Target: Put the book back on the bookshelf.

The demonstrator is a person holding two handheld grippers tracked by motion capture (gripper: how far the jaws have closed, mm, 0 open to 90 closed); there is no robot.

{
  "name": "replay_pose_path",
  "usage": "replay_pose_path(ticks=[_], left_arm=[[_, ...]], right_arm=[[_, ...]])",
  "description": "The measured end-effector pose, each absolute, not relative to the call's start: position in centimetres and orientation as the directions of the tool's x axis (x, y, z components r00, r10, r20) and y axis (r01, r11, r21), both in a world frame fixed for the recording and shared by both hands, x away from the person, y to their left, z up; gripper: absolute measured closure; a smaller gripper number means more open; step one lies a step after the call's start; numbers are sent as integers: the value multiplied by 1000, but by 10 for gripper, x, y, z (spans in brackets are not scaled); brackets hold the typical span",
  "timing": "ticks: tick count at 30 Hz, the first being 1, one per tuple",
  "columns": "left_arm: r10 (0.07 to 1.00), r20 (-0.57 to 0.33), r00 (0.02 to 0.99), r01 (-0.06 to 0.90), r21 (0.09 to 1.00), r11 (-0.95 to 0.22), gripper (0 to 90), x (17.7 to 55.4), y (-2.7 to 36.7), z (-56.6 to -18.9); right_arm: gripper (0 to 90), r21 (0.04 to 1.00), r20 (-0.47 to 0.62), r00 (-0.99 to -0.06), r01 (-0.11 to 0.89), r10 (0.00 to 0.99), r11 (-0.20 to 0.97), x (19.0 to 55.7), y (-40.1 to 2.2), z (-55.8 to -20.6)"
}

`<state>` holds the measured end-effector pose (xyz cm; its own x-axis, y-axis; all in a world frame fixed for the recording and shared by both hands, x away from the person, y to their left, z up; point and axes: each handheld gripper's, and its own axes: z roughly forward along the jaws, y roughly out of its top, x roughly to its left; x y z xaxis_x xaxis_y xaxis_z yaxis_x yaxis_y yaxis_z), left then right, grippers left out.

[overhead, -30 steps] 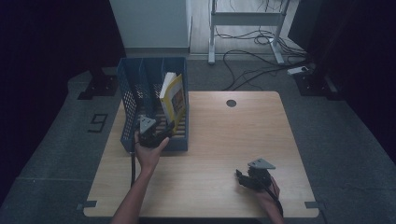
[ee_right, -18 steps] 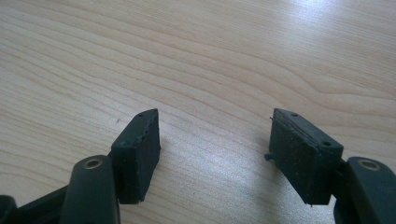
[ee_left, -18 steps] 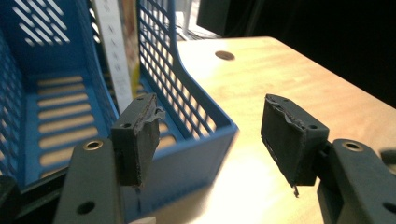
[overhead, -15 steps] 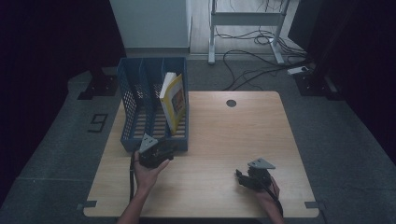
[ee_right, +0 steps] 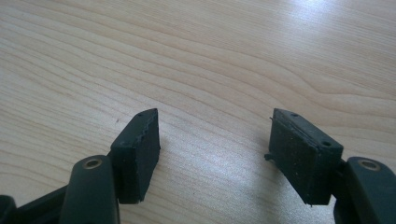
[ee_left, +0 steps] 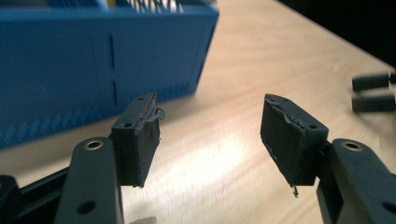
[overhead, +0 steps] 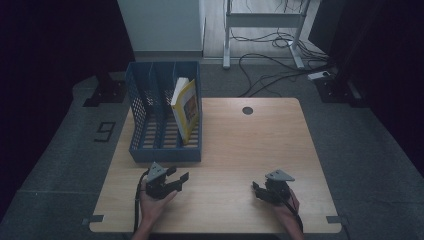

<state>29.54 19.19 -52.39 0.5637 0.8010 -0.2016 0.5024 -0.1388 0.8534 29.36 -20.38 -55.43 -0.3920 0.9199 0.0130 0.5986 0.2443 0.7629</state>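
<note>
Table: mostly bare wood.
File rack: blue, far left; yellow book leans in its right slot.
Left gripper: jaws wide, empty; I'd approach slowly, squarely.
Right gripper: agape, empty, resting low.

A blue rack stands at the table's far-left part, a yellow book leaning in its right compartment. A dark hole marks the far edge. Cables lie on the floor beyond.

A "9" marks the floor mat left of the table.
</note>
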Motion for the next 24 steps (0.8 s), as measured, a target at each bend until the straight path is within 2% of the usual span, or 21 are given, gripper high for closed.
replay_pose_path(ticks=[6, 24], left_arm=[[791, -226, 569, 525, 840, -137, 374, 297, 193, -529], [794, -194, 576, 519, 837, -172, 370, 296, 187, -532]], right_arm=[[329, 763, 13, -392, 598, 920, 244, 294, -204, -554], [323, 762, 14, -392, 600, 920, 244, 294, -204, -554]])
